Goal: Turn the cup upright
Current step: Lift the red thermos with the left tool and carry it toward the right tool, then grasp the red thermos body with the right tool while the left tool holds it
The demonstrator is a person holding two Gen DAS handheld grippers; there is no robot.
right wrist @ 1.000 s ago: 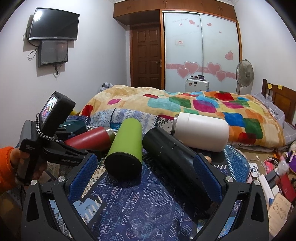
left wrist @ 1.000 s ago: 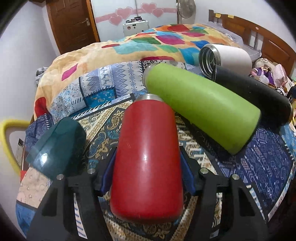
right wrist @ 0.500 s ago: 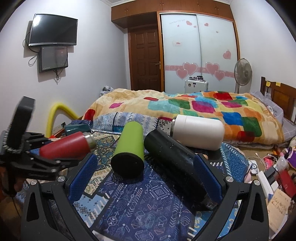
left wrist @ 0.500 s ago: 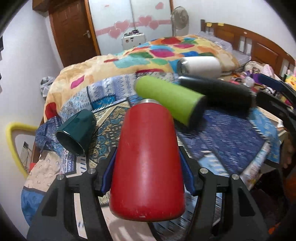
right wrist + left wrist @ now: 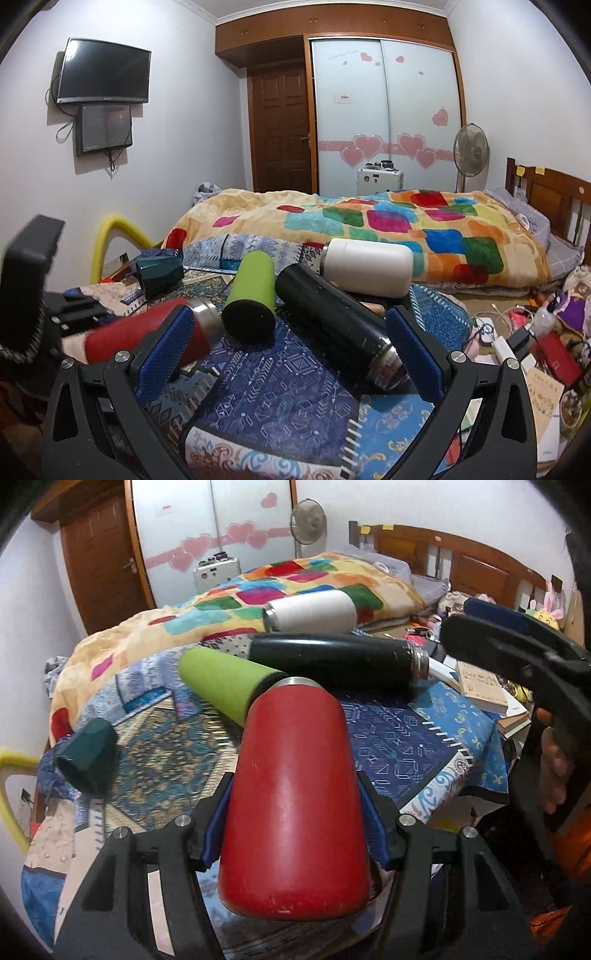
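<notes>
My left gripper is shut on a red flask, holding it on its side above the table, steel mouth pointing away. The red flask also shows in the right wrist view, lifted at the left. My right gripper is open and empty, low over the patterned cloth; it also shows at the right of the left wrist view. A green flask, a black flask and a white flask lie on their sides.
A dark green cup lies on its side at the table's far left, also in the left wrist view. A bed with a colourful quilt stands behind. Books and clutter lie at the right. A yellow tube arches at the left.
The left gripper has lifted the red flask off the table and drawn it back and to the right. The right gripper has lowered slightly and stays open.
</notes>
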